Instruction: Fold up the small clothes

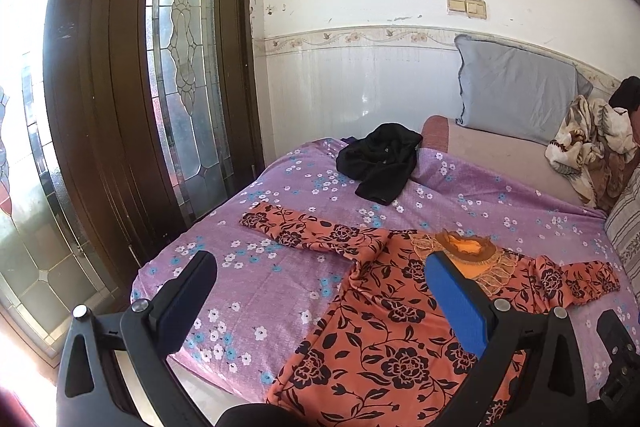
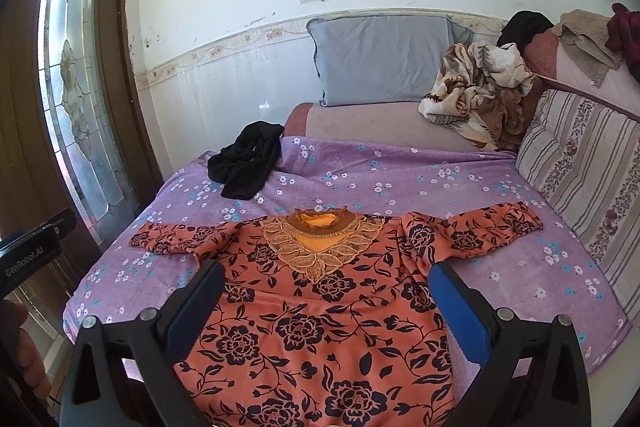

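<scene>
Folding not yet begun: orange black-flowered long-sleeved dress spread flat, sleeves out, on purple floral bedsheet. Left gripper and right gripper above it, jaws apart, empty. Crumpled black garment unfolded beyond.

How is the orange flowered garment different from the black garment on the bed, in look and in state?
The orange flowered garment is patterned and lies spread flat with both sleeves out; the black garment is plain and crumpled in a heap. The orange one lies near the grippers, the black one farther back. Both rest unfolded on the purple bedsheet.
</scene>
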A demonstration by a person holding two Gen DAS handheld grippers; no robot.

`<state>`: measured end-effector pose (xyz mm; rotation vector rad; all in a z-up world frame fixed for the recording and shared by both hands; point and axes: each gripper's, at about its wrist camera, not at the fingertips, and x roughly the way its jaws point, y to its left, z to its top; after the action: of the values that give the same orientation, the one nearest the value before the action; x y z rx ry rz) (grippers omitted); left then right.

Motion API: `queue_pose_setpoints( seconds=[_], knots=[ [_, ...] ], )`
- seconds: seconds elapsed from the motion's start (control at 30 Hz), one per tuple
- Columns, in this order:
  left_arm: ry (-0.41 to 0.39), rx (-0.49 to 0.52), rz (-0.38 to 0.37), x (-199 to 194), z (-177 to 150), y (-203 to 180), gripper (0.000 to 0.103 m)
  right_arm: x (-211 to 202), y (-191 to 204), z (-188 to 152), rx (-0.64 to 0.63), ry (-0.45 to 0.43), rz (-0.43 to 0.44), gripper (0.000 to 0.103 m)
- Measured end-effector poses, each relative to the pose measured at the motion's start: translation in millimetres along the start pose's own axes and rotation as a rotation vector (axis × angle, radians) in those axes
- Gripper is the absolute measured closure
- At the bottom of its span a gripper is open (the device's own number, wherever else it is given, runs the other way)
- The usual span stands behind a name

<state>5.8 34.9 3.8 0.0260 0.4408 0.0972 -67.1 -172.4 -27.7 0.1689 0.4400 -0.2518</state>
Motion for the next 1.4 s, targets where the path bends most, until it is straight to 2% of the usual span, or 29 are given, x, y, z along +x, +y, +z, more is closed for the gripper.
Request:
queue_pose_setpoints(
  seconds=[0.07, 0.23, 0.33, 0.47, 0.73, 1.4],
  knots=[
    [0.0, -0.027, -0.012, 2, -1, 2, 0.0, 0, -1, 1, 0.007, -0.004, 0.01, 0.0],
    [0.029, -0.019, -0.011, 5, -3, 0, 0.0, 2, 0, 0, -0.004, -0.034, 0.007, 0.0],
    [0.02, -0.018, -0.01, 5, -3, -1, 0.0, 4, -2, -1, 0.003, -0.001, 0.003, 0.0],
    [0.054, -0.004, -0.012, 7, -2, -7, 0.0, 6, -5, -1, 0.024, 0.015, 0.006, 0.0],
    [0.06, 0.014, -0.015, 13, -2, -17, 0.0, 12, -13, 2, 0.073, 0.042, 0.022, 0.0],
    [0.054, 0.065, -0.059, 37, 9, -64, 0.0, 42, -37, 20, 0.071, 0.014, -0.036, 0.0]
  ],
)
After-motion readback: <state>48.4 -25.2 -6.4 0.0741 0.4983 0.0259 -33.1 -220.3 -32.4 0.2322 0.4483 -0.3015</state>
